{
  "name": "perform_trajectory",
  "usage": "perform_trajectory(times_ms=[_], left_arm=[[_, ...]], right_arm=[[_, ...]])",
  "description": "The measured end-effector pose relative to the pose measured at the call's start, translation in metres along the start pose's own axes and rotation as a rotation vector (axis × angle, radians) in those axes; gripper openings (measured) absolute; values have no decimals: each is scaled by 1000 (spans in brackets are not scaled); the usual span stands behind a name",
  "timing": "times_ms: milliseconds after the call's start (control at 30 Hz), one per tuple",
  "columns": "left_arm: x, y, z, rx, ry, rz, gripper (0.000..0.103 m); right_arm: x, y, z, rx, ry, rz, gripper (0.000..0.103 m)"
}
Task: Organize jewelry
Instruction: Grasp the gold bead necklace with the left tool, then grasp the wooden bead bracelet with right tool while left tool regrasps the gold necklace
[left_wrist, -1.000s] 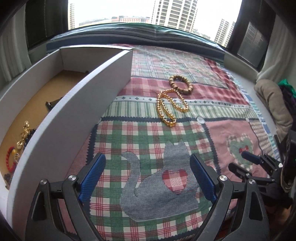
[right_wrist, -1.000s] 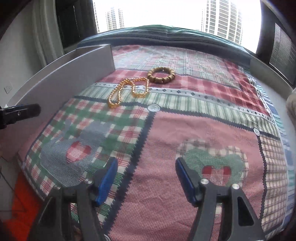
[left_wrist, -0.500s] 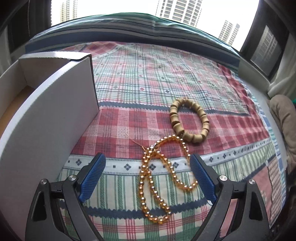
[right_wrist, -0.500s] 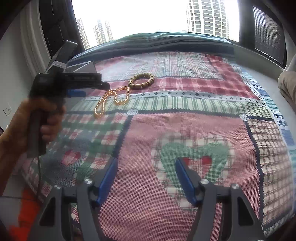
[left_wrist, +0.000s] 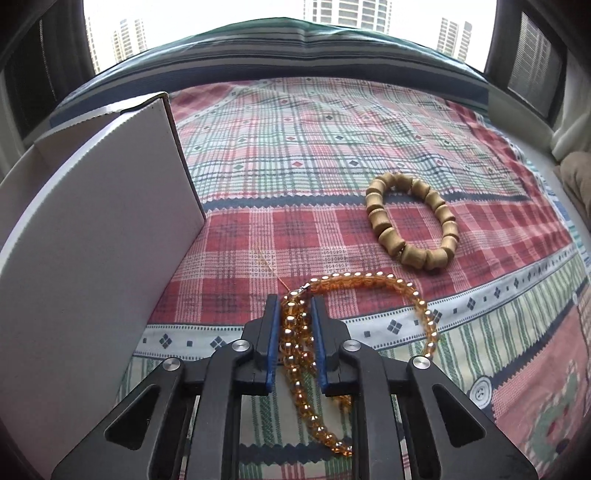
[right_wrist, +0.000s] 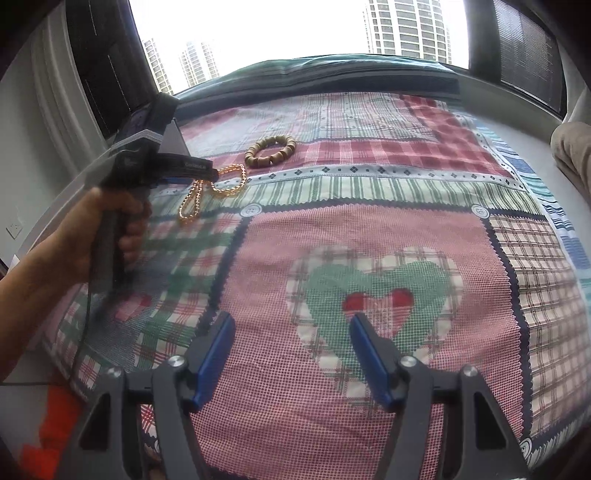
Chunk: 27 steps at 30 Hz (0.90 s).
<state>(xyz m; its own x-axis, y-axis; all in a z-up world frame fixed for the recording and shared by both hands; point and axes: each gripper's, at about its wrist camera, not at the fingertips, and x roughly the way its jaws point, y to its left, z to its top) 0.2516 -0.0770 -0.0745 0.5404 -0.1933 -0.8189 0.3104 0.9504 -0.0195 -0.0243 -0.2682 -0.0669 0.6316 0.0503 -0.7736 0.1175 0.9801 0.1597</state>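
Left wrist view: my left claw (left_wrist: 293, 314) points down at a patchwork quilt (left_wrist: 332, 155), and its blue pads are closing on a doubled strand of the amber bead necklace (left_wrist: 413, 295), which sits between them. One end of the necklace loops out to the right on the quilt and the other trails back under the claw. Just beyond that loop lies a bracelet of chunky wooden beads (left_wrist: 410, 221), apart from the necklace. To the left stands the white wall of a cardboard box (left_wrist: 92, 221), close beside the claw; its inside is hidden from this angle.

Right wrist view: my right claw (right_wrist: 291, 354) hangs spread wide over a green and red heart patch on the quilt (right_wrist: 369, 184), with nothing between its blue pads. Far to the left my left hand (right_wrist: 96, 229) grips the handle of the left claw (right_wrist: 210, 175), whose tip meets the necklace (right_wrist: 225, 181). The wooden bracelet (right_wrist: 271, 151) lies just behind it.
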Motion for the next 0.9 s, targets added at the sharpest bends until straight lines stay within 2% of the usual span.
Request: perform_trajectory(times_ms=[200, 533, 767, 800, 833, 867, 900], left_arm=[[-21, 19, -26, -25, 9, -46, 13], [-68, 59, -89, -72, 36, -54, 13], [-77, 69, -104, -95, 22, -56, 17], [-78, 70, -105, -103, 24, -66, 23], [-79, 71, -106, -112, 26, -81, 38], [-82, 72, -107, -122, 24, -92, 48], [-85, 73, -110, -132, 17, -95, 66]], right_arm=[[3, 2, -4, 14, 18, 7, 66], [3, 12, 0, 3, 35, 24, 66], [11, 24, 18, -26, 70, 105, 66], [13, 23, 24, -27, 78, 131, 66], [15, 21, 33, -25, 82, 157, 66], [17, 16, 44, -23, 80, 170, 66], [19, 11, 56, -25, 71, 164, 66]])
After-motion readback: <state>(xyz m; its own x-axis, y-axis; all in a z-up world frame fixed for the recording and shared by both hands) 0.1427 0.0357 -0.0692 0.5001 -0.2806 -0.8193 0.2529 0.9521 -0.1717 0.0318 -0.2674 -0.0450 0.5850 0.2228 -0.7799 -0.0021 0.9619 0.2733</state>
